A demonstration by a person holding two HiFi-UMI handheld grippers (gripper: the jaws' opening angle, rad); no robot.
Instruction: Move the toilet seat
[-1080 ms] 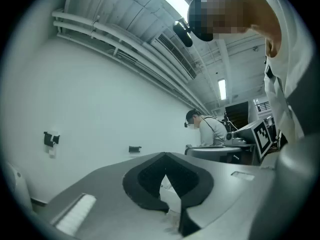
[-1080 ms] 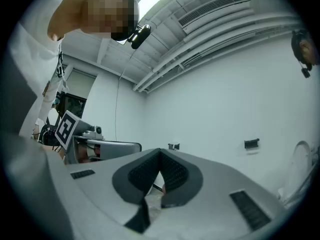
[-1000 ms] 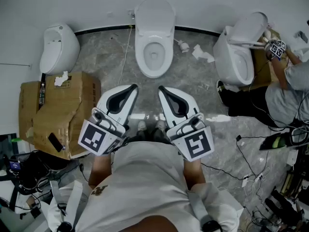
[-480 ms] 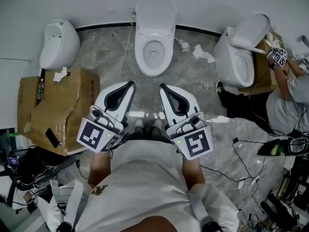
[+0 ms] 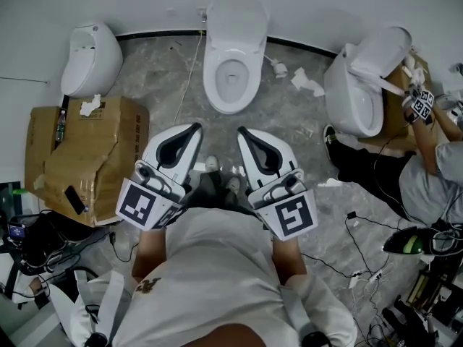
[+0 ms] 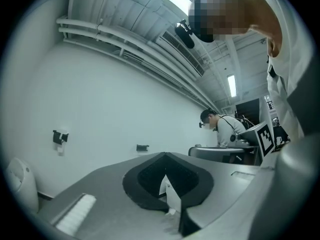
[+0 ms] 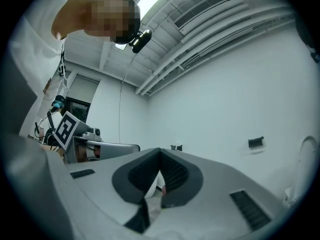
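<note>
1: Two checks. First, what has changed over the last second?

2: One shoe (image 5: 211, 163) has stepped forward on the floor, toward the middle toilet (image 5: 232, 20). The whole head view has shifted slightly with that step. The toilet itself has not been disturbed.

1: Meaning for the task?

2: Judged from this, the operator is in the approach phase. No contact has been made. The toilet seat (image 5: 214, 85) lies on the bowl rim, ahead of both tongs and well apart from them. Whether the lid behind it stands fully upright cannot be told from above.

1: Second, the state of the tongs.

2: Left tongs (image 5: 194, 129): jaws fully together, nothing between them, as a second ago. Right tongs (image 5: 241, 131): the same, jaws together and empty. Both are held side by side in front of the body, tips pointing at the toilet, and touch nothing.

1: Anything else in the work area?

2: A second person (image 5: 427, 179) is working on another toilet (image 5: 354, 85) at the right, clear of the approach path.
</note>
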